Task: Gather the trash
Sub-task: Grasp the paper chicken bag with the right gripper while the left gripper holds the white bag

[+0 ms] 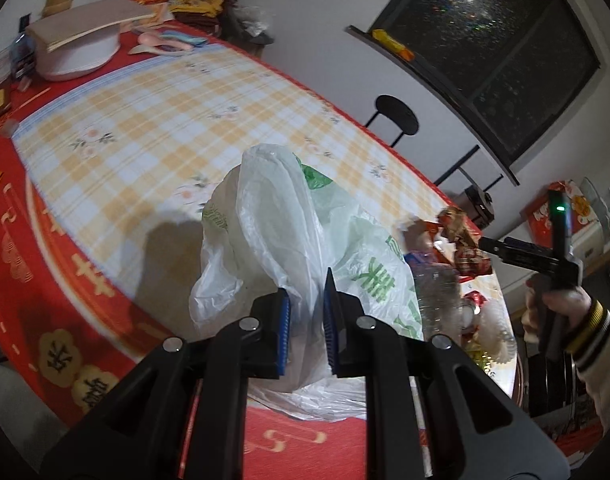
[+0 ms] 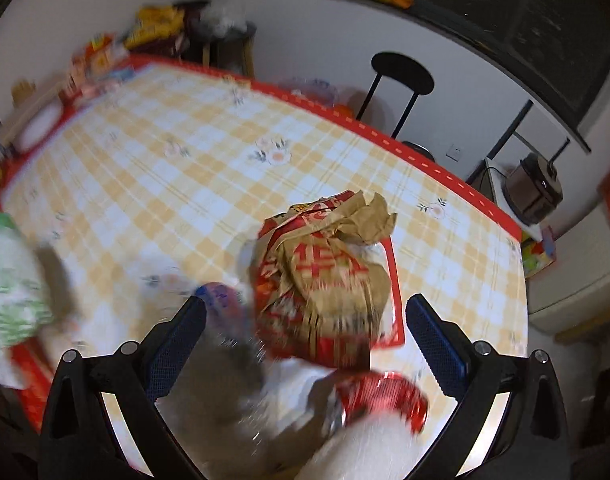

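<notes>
Your left gripper (image 1: 307, 312) clamps the white plastic bag (image 1: 273, 216); your right gripper (image 2: 305, 332) gapes over the crumpled paper wrapper (image 2: 329, 276) (centre frame), uncollected.

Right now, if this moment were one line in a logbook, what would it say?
left gripper: shut on plastic bag | right gripper: open over crumpled paper wrapper | wrapper not yet bagged

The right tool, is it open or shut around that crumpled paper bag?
Open. The right tool has its fingers spread wide on either side of the paper bag, with clear gaps, so neither pad presses on it.
</notes>
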`<state>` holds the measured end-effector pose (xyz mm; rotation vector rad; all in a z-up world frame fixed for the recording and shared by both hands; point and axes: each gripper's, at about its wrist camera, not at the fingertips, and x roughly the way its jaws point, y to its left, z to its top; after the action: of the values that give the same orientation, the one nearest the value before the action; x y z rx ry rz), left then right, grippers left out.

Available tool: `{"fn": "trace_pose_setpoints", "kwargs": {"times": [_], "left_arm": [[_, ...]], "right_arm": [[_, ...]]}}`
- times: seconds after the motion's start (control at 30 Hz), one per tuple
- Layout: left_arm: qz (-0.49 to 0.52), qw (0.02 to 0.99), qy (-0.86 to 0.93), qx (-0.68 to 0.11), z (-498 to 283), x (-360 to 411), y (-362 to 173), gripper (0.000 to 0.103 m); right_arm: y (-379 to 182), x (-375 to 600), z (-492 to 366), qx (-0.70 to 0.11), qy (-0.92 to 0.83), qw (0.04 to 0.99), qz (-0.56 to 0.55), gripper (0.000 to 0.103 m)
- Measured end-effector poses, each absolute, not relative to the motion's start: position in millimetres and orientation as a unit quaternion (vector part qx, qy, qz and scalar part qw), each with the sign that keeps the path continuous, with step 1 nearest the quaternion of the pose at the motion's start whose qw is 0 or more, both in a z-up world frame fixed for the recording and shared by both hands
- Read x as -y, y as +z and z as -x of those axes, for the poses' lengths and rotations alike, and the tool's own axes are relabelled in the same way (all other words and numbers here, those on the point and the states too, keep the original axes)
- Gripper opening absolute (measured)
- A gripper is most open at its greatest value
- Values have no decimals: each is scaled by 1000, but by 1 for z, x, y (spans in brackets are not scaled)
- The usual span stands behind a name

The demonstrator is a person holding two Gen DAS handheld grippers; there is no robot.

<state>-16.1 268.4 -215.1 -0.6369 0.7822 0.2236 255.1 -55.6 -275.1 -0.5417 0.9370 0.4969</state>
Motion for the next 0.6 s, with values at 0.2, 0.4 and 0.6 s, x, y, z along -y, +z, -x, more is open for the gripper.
{"fn": "trace_pose_setpoints", "kwargs": {"times": [0.2, 0.4, 0.6], "left_arm": [[314, 857, 131, -386, 34, -295, -227, 18], [314, 855, 137, -388, 43, -303, -229, 18], [311, 861, 129, -381, 40, -303, -225, 18]], "right_arm": [[-311, 42, -284, -473, 187, 812, 288, 98], [-318, 53, -293, -502, 180, 810, 244, 79], [-287, 62, -281, -466, 202, 836, 209, 72]]}}
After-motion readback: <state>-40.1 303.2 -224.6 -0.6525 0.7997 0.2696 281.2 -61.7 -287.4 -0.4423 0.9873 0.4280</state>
